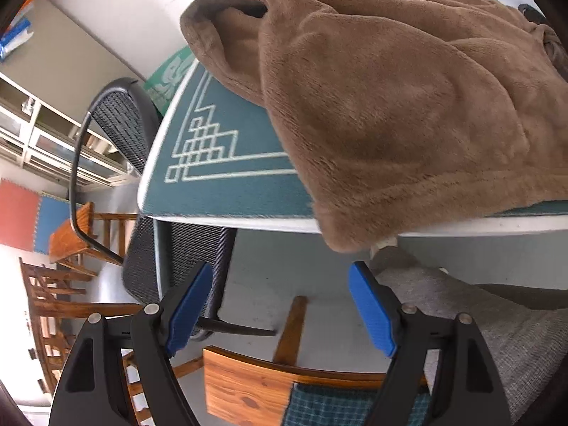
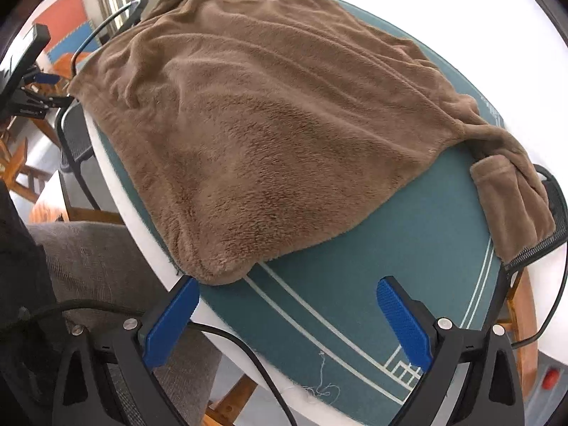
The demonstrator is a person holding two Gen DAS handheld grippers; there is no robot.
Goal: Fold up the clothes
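Brown fleece garment (image 2: 269,135) lies spread over most of the teal mat (image 2: 390,255) that covers the white-edged surface (image 2: 142,220). In the right wrist view its long axis runs from the lower left of the frame up toward the upper right. One sleeve (image 2: 507,195) trails off the right side onto a mesh chair back (image 2: 553,213).

The nearest corner of the hem sits at lower centre-left in that view, at the surface's near edge. It lies just above and beside the left-hand pad of the right gripper (image 2: 287,319). Those fingers (image 2: 404,323) stand wide apart with nothing between them, over bare mat.

In the left wrist view the same hem corner (image 1: 355,234) droops over the surface's edge at centre right. It hangs just above the left gripper (image 1: 280,309), whose fingers (image 1: 190,305) are also spread wide and empty, below the edge and off the surface.

Both grippers are close to that corner; the right one looks the better placed, since it is already over the mat.

Open mat lies to the lower right of the garment in the right wrist view, giving room to fold toward. A person's grey-trousered leg (image 2: 96,259) and a black cable (image 2: 227,340) crowd the lower left. Wooden chairs (image 1: 248,383) stand below the edge.
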